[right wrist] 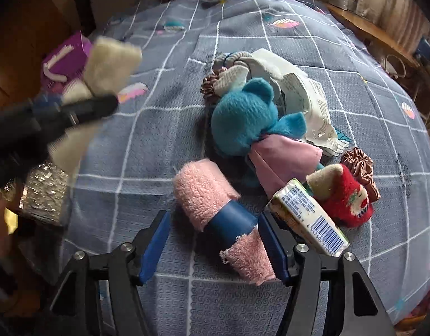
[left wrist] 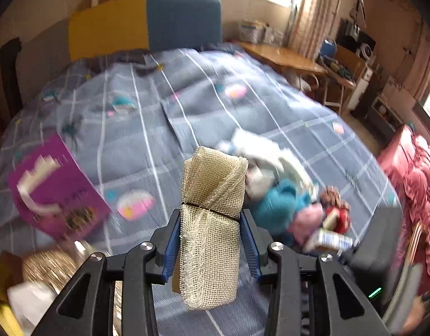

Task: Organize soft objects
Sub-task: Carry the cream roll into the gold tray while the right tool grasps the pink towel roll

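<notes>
My left gripper (left wrist: 210, 218) is shut on a cream mesh cloth roll (left wrist: 212, 184) tied with a thin dark band, held upright above the bed. The right wrist view shows that gripper (right wrist: 83, 106) at the left with the roll (right wrist: 108, 67), blurred. My right gripper (right wrist: 215, 218) points down at a pink fluffy roll (right wrist: 203, 190) with a blue band (right wrist: 231, 224), lying on the bedspread (right wrist: 158, 140). The roll sits between the jaws; the right pad is against it and the left pad stands apart. A teal plush bear (right wrist: 243, 120) lies just beyond.
Beside the pink roll lie a barcoded packet (right wrist: 307, 218), a red sock (right wrist: 346, 198), a brown scrunchie (right wrist: 360, 168), a white wrapper (right wrist: 307, 95) and grey socks (right wrist: 234, 75). A purple box (right wrist: 66, 61) and a glittery box (right wrist: 44, 193) stand at the left edge. A wooden desk (left wrist: 287, 56) is at the right.
</notes>
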The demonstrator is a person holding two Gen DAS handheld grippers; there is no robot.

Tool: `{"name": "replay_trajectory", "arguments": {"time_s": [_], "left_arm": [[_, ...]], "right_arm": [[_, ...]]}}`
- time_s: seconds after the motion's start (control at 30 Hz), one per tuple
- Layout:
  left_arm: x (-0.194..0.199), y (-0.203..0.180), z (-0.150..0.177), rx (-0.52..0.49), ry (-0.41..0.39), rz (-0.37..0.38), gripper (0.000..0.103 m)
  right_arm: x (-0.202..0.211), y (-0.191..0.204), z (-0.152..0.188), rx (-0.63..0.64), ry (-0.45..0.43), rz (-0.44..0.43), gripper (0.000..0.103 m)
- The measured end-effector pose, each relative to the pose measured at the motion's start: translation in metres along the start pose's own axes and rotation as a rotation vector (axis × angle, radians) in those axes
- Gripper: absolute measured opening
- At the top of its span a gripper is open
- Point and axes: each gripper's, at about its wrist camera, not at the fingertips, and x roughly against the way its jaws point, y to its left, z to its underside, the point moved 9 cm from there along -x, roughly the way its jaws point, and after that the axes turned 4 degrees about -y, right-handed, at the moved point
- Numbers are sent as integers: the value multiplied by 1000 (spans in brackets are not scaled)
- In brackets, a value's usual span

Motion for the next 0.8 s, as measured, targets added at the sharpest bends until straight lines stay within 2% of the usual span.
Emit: {"name": "replay_trajectory", "arguments": {"time_s": [0.1,0.17,0.23,0.3,0.43,0.57,0.7,0.8], "left_arm": [[15,43,-45,41,-77,-76,40],[35,92,-66,119,-133,-134,40],[56,141,-72,191,-187,-204,40],[76,190,-64,277,-217,-259,40],[108,268,-12,399,-231,-357,40],[125,316,74,480,-183,-408,41],[130,327,154,581,-130,-401,41],[125,323,198,631,-93,-370,42]], "right_arm": [[-16,-2,0,66,42,61,59],[-21,-9,0,61,45,74,53],[-23,-15,-1,15,46,42,53],[-27,-23,-1,-31,55,13,54],[-29,-29,-4,-31,58,19,54],[-30,-29,-6,-24,55,30,55],[-30,-21,-5,-1,64,51,56],[-29,-21,-7,7,57,63,55]]}}
